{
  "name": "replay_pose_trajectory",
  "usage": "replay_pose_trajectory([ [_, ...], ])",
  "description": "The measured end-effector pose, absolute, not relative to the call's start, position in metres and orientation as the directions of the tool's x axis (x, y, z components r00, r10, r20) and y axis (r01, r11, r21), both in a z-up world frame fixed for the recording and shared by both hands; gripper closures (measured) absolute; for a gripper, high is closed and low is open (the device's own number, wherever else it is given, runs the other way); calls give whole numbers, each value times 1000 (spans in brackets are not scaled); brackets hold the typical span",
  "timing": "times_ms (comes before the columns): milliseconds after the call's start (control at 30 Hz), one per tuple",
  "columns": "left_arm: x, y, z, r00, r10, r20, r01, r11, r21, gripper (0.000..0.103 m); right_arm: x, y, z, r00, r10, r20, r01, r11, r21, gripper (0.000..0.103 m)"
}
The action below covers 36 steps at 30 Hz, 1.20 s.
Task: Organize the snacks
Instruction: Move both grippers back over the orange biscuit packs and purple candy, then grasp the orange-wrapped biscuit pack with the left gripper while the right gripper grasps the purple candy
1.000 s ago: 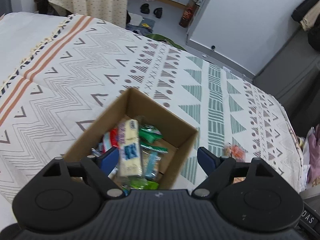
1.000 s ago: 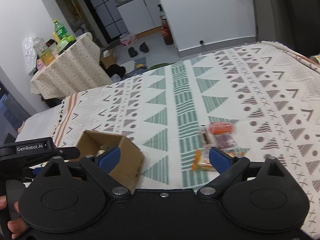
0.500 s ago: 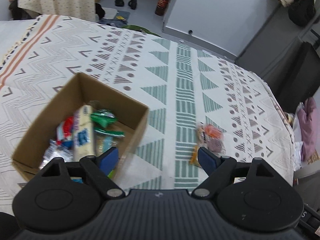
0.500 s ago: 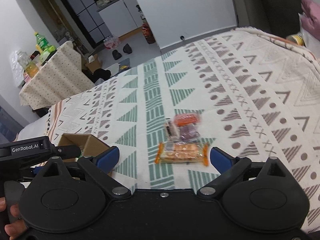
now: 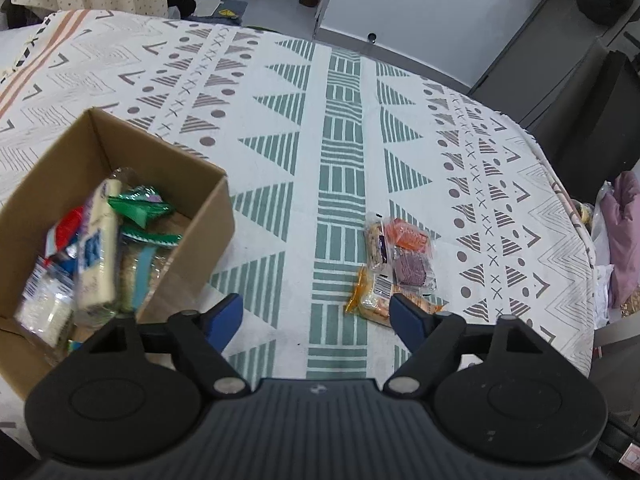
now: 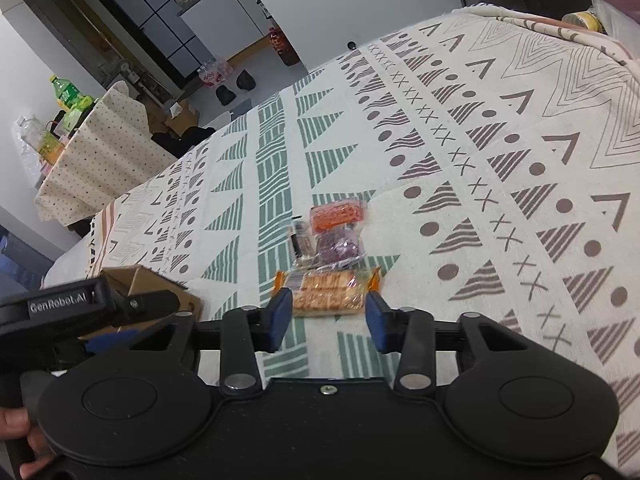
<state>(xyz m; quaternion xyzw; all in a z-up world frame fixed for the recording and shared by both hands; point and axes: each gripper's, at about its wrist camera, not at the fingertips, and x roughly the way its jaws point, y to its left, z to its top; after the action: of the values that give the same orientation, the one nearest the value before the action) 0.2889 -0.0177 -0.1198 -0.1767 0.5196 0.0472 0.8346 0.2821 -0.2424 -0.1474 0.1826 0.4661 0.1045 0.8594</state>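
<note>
The right gripper is hanging half-open and empty just behind the cracker pack, whose long axis is lying crosswise between its fingers. The left gripper is gaping wide between box and snacks.

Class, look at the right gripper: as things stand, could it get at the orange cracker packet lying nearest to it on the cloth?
Probably yes. The right gripper is open, its fingers flanking the cracker packet, and nothing lies between them. The cardboard box sits well off to the side.
</note>
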Motion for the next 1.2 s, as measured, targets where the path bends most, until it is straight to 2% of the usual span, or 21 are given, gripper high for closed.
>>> replay_pose_trajectory([
  [67,293,-23,-126,445,-104,-890,-274,930,-246,37,289,-246,-152,546,344,-764,-10,914,405,68],
  [200,301,-31,-140,420,-105,-901,-303,920,-248,46,304,-253,-164,547,329,-769,1,919,394,69],
  [700,316,-57,-180,347,-93,-933,-366,903,-226,46,341,-254,-214,501,284,-818,-9,946,323,67],
  [800,318,-56,-185,338,-94,-937,-387,893,-229,44,337,-251,-215,499,285,-818,-23,948,316,65],
  [967,320,-53,-190,335,-96,-937,-420,875,-240,42,329,-243,-213,486,306,-818,-60,946,318,53],
  [1200,322,-48,-196,334,-105,-937,-444,859,-254,42,316,-227,-213,456,351,-818,-103,933,344,52],
])
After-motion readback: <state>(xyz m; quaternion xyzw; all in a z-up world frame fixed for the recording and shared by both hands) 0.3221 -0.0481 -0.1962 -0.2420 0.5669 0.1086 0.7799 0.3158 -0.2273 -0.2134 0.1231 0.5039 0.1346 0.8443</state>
